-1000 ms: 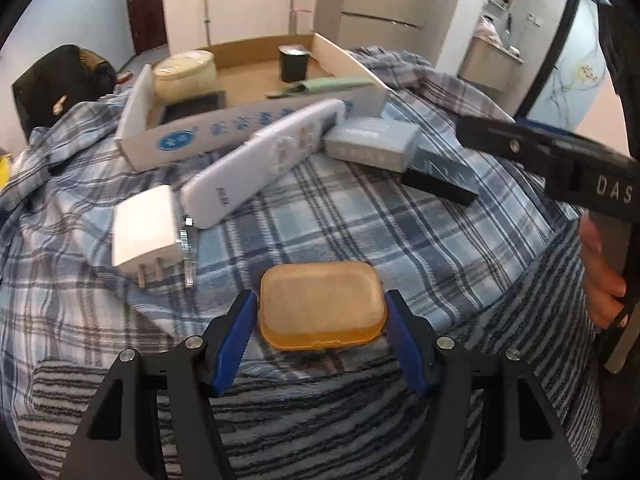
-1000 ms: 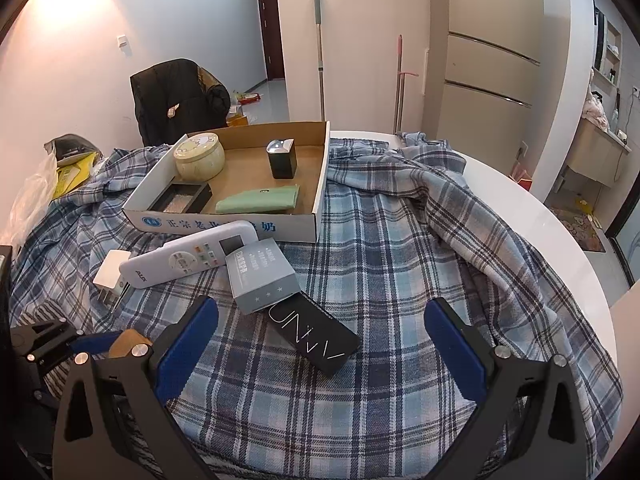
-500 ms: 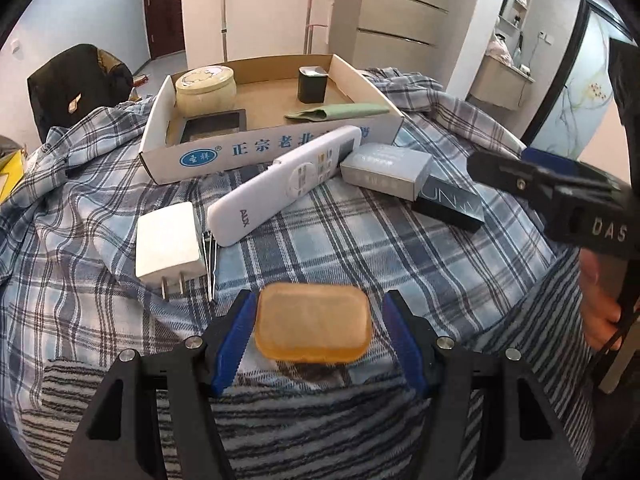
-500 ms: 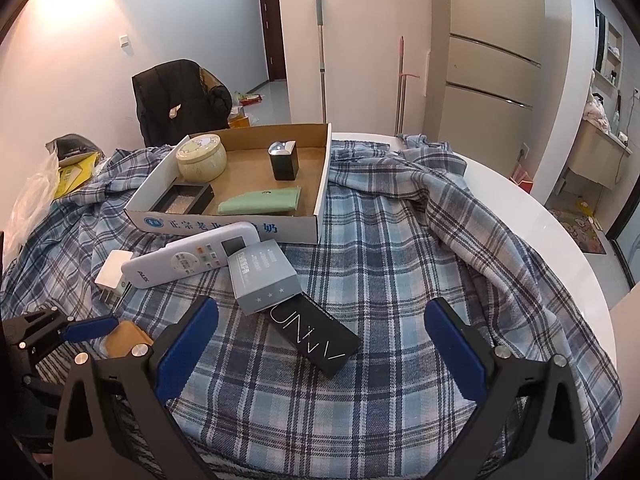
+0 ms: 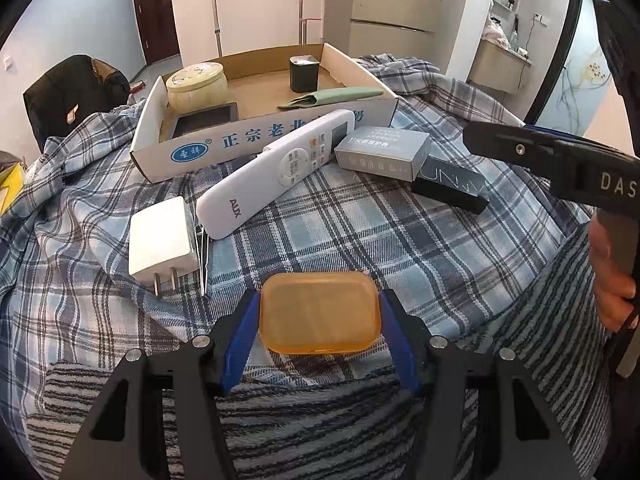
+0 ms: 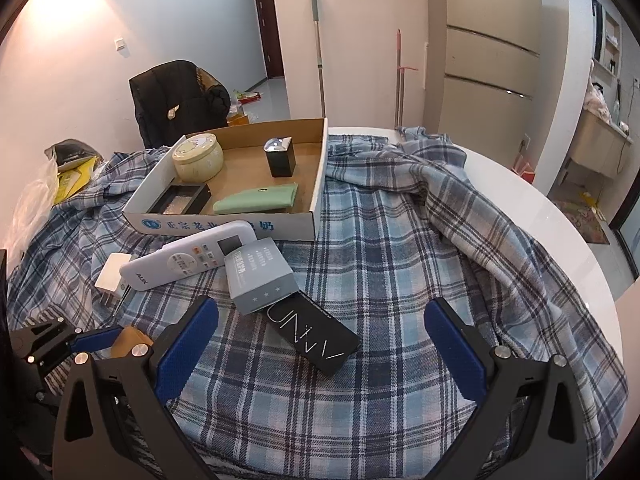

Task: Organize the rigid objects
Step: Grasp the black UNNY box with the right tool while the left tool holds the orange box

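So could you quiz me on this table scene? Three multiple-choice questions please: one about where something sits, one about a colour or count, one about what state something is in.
1. Where does the white remote lie?
A. inside the cardboard box
B. on the plaid cloth in front of the box
C. on the floor

2. How many things sit inside the cardboard box?
A. two
B. four
C. seven

3. What is the left hand-held gripper doing?
A. gripping the orange case
B. hanging open over nothing
C. gripping the black box

Answers:
1 B: the remote rests on the plaid cloth, against the box's front wall.
2 B: a round tin, a dark cube, a green pouch and a black tray.
3 A: its blue pads press both sides of the orange case.
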Demonstrator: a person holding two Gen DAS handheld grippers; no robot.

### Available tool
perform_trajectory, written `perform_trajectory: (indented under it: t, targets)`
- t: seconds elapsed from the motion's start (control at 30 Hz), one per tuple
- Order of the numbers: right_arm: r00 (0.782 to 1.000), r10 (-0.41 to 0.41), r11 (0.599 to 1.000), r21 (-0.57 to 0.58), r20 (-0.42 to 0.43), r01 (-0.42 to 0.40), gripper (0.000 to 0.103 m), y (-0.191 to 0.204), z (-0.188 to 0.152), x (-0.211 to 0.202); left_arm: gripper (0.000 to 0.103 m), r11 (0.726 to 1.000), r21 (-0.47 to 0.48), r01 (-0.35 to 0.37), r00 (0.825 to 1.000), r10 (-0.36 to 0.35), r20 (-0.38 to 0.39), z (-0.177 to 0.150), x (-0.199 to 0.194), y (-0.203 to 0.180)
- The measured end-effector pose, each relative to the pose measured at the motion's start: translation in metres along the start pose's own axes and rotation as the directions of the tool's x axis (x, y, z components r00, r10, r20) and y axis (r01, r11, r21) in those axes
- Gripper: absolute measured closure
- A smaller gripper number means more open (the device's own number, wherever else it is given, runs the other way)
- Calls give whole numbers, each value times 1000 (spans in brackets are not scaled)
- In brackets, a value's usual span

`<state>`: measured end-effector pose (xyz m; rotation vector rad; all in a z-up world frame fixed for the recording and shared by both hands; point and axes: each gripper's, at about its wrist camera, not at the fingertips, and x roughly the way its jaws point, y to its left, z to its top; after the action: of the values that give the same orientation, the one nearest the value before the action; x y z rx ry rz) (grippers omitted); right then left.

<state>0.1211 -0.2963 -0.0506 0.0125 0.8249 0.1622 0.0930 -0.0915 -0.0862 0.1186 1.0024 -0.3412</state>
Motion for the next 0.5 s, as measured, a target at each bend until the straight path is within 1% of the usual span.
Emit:
perform_trajectory:
  t: [0.13, 0.2, 0.27, 0.33, 0.37, 0.4, 0.43, 0.47, 0.5]
  targets:
    - [1000, -7, 1000, -4, -8, 7, 0, 1, -1, 3, 41, 1000, -5, 1, 1000, -1, 1, 0, 0, 1]
    - [1000, -11, 1000, -13, -7, 11, 3, 1, 0, 3, 41, 1000, -3, 4, 1000, -4, 13, -1, -3, 2]
    - [1000, -15, 1000, -10, 3, 15, 8, -1, 1, 0, 41, 999, -10, 43, 998, -42, 53, -2, -11, 4]
    - [1000, -10, 1000, -8, 7, 10, 17, -4, 2, -1, 41, 998, -27, 50, 990, -45, 137, -3, -28, 9]
    - [1000, -10, 1000, -11, 1, 10, 23, -4, 2, 0, 41, 998, -52, 36, 980, -25, 197, -5, -39, 13]
    - [1000, -10, 1000, -14, -11, 10, 26, -5, 2, 3, 41, 996, -80, 27, 966, -5, 257, -6, -49, 17]
    - [1000, -2, 1000, -11, -28, 1, 32, -6, 2, 7, 41, 995, -99, 28, 950, 5, 313, -8, -59, 21]
    - [999, 10, 1000, -7, -47, -11, 35, -7, 1, 10, 41, 993, -115, 26, 922, 20, 387, -10, -72, 25]
    - [998, 22, 1000, -6, -67, -22, 41, -8, 1, 15, 41, 992, -123, 17, 905, 37, 423, -11, -79, 27]
